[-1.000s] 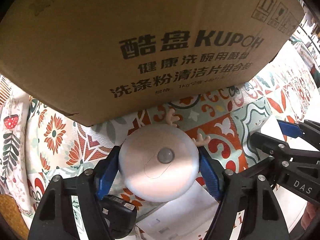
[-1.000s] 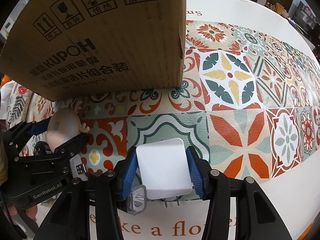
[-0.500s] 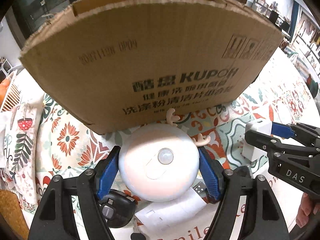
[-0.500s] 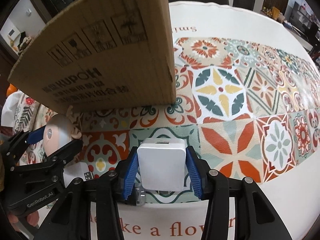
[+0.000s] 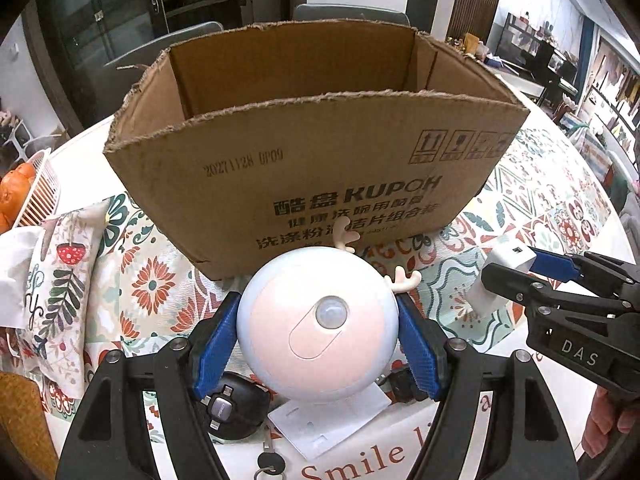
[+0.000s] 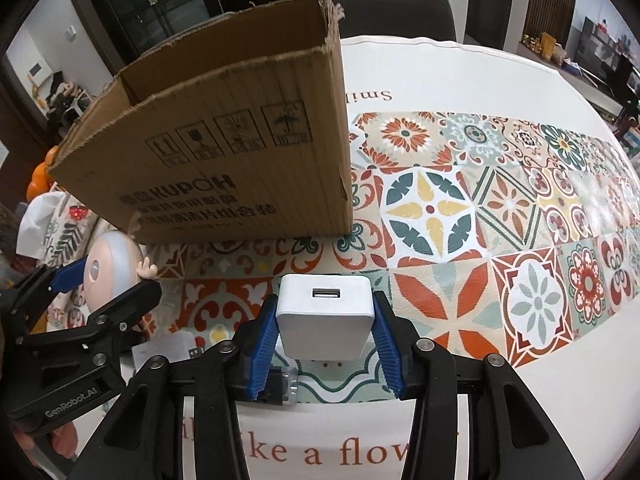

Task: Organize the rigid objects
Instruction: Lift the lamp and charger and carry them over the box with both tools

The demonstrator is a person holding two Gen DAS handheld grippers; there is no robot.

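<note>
The cardboard box [image 5: 320, 168] floor is hidden behind its near wall. Left gripper [image 5: 318, 344] clamps the round night light [image 5: 318, 328], right gripper [image 6: 324, 334] clamps the white charger [image 6: 325, 316]; both are held before the open-topped box, with bare patterned tablecloth [image 6: 480, 220] to its right

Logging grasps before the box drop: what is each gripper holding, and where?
Left gripper clamps the round antlered night light across its sides; right gripper clamps the white USB charger by its side faces.

We were in a home dining room: a round desk [image 6: 460, 80] wore a patterned tile cloth [image 6: 500, 208], upholstered chairs [image 6: 384, 4] stood behind the cardboard box [image 5: 320, 184], and a basket of oranges [image 5: 28, 196] sat left of that box.
</note>
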